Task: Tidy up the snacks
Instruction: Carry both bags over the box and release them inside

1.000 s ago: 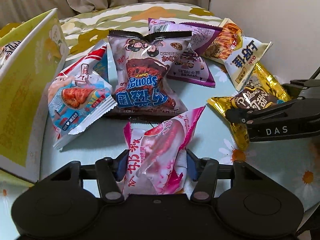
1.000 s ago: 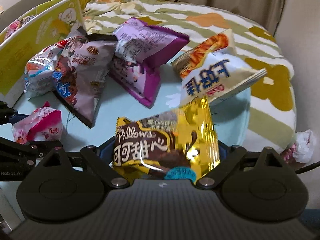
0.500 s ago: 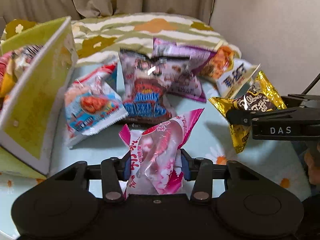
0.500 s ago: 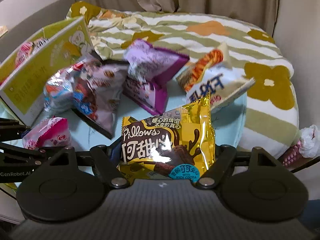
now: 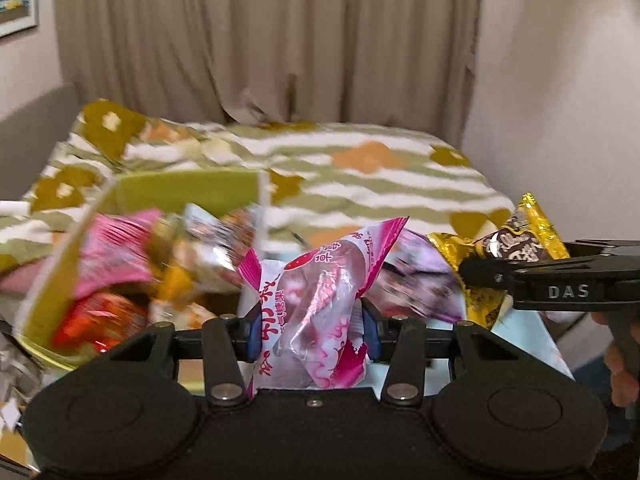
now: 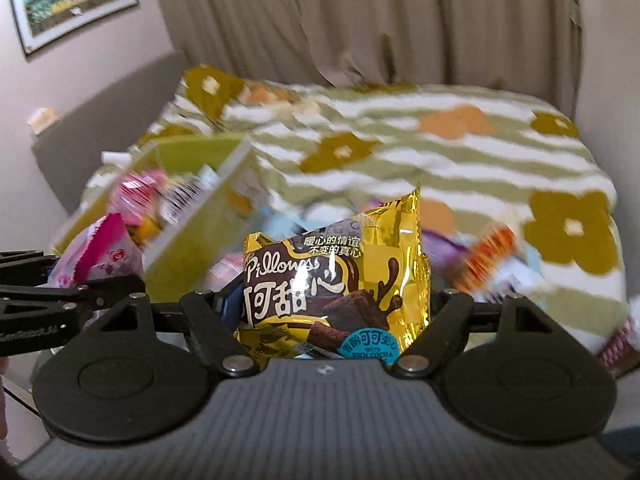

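A yellow-green cardboard box (image 5: 188,192) stood open at the left, just beside the left gripper (image 5: 310,326), with several blurred snack packets (image 5: 120,248) inside it; their number could not be counted because of motion blur. Behind lay a green-and-white striped blanket with ochre and orange flowers (image 6: 460,152), beige curtains (image 5: 260,40) at the back, and one framed picture (image 6: 72,0) on the wall at the upper left. Loose packets on the surface beneath, among them a purple one (image 5: 424,280) and an orange-and-white one (image 6: 486,260), were too blurred to tally. Two packets were held, one per gripper. The left gripper was clamped on a pink-and-white candy packet (image 5: 316,300), long axis upright and leaning right, crimped top corner pointing up and to the right. The right gripper (image 6: 332,320) was closed on a gold Pillows cocoa packet (image 6: 340,276), held upright with print facing the camera and top seam upward. Both packets hung clear of the surface, the pink one nearest the box's open side.
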{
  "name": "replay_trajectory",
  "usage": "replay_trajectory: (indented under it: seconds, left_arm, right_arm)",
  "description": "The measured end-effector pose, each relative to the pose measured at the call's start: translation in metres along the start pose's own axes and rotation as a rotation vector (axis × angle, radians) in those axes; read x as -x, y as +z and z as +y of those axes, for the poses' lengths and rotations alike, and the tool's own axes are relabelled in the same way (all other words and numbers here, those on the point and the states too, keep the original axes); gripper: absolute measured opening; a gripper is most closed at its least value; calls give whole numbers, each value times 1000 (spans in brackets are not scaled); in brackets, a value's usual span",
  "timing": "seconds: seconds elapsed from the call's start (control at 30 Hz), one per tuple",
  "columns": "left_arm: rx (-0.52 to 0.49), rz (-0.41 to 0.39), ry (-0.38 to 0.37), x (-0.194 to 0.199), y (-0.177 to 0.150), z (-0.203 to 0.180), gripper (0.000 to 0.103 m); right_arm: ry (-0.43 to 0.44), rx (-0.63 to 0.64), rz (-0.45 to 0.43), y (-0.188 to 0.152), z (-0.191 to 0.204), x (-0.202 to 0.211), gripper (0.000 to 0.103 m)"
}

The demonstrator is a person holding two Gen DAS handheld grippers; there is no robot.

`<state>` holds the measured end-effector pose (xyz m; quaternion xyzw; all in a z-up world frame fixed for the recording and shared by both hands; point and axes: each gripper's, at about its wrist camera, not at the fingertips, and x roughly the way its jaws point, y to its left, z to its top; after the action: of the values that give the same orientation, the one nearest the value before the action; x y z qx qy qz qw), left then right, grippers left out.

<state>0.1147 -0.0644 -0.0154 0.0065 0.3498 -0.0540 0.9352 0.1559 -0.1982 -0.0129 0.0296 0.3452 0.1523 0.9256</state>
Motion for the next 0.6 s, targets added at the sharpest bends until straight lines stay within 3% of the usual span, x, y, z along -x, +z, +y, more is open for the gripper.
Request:
replay_trajectory:
  seconds: [0.17, 0.33, 0.6]
  left_arm:
    - [11, -33, 53, 7, 15, 53, 50]
    - [18, -15, 84, -5, 24, 103, 50]
    - [0, 65, -10, -46, 21, 144, 51]
  right_arm:
    - [42, 15, -47, 27, 54, -10, 92]
    - [65, 28, -50, 46, 106, -34, 93]
    - [22, -20, -29, 61, 161, -74, 93]
